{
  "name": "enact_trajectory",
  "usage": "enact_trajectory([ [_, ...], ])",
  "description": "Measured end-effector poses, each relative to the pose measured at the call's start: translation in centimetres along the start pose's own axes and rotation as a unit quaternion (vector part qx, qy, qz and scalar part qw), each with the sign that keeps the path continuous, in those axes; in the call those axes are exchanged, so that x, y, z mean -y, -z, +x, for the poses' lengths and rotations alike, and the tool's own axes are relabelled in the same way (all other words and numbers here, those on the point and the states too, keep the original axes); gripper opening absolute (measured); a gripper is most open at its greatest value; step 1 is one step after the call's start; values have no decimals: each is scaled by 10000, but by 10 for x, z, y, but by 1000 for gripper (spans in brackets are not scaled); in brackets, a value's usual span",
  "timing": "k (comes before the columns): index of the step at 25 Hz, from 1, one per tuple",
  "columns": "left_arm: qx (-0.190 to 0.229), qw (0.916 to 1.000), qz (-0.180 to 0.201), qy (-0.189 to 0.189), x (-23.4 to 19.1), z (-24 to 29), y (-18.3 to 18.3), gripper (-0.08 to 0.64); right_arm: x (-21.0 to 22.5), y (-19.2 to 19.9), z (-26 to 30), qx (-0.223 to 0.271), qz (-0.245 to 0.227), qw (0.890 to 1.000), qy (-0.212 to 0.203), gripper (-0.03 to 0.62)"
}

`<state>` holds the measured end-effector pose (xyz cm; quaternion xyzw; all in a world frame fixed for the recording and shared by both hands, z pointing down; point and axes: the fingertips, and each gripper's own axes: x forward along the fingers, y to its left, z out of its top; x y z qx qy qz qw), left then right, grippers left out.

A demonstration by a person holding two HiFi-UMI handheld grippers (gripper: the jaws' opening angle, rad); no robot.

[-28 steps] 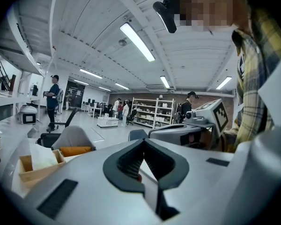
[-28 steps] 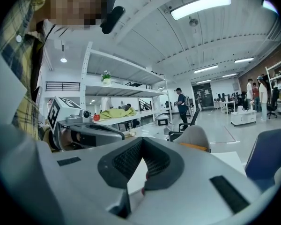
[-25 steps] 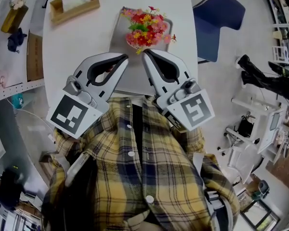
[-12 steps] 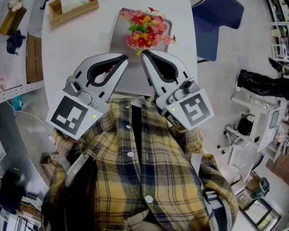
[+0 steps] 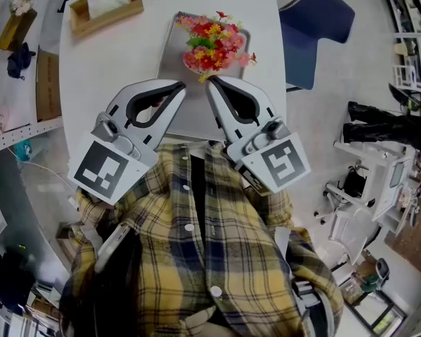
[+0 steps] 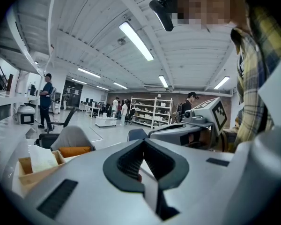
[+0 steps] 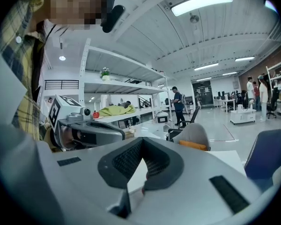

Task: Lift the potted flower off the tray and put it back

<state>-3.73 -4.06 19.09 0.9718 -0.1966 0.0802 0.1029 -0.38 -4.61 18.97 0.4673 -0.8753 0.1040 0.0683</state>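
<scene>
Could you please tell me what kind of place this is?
Probably an open-plan workshop or lab office. Long ceiling lights, storage shelves along the far wall and a blue chair beside the white table suggest it.

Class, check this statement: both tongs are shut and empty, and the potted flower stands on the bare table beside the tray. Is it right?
Not quite. The potted flower stands on the tray, not beside it, as the head view shows. The rest holds: the left tongs and right tongs are shut and empty.
</scene>
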Motion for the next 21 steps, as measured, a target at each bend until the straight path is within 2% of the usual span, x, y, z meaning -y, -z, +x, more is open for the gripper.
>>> enact_trajectory([
  [14, -89, 9998, 64, 152, -3, 4, 3, 9, -2, -2, 5, -14, -132, 9999, 5, -3],
  [21, -165, 9988, -46, 462, -5, 15, 7, 9, -3, -11, 4, 13, 166, 9999, 1, -3],
])
